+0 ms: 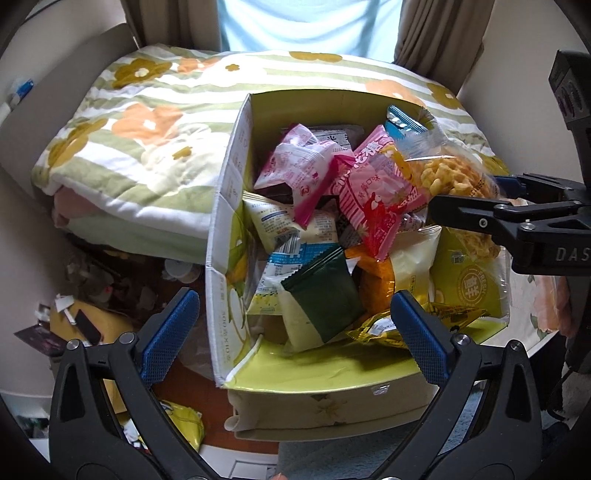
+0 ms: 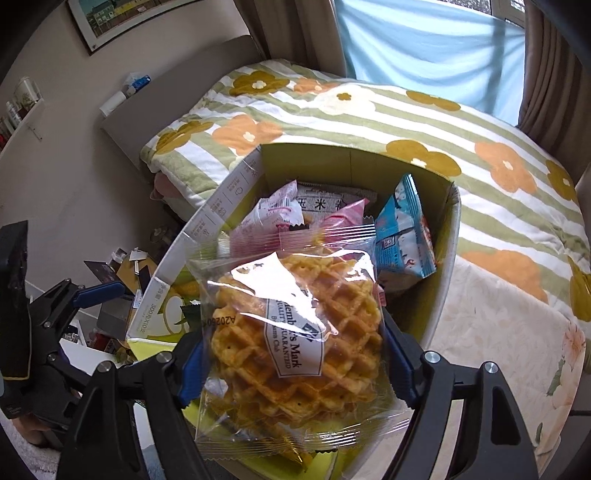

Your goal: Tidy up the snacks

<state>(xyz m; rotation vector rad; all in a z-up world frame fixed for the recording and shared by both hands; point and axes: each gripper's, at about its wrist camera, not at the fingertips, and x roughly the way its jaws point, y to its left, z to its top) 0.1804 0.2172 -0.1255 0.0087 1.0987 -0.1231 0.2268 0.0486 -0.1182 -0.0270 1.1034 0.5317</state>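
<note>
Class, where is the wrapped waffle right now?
The wrapped waffle is clamped in the right tool, held above the snack box, near its blue packet.

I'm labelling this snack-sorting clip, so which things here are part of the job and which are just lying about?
Part of the job:
- waffle packet, held in the right claw
- snack box
- pink packet
- dark green packet
- left claw, open

Lying about:
- flowered quilt
- floor clutter
- curtain
- framed picture
</note>
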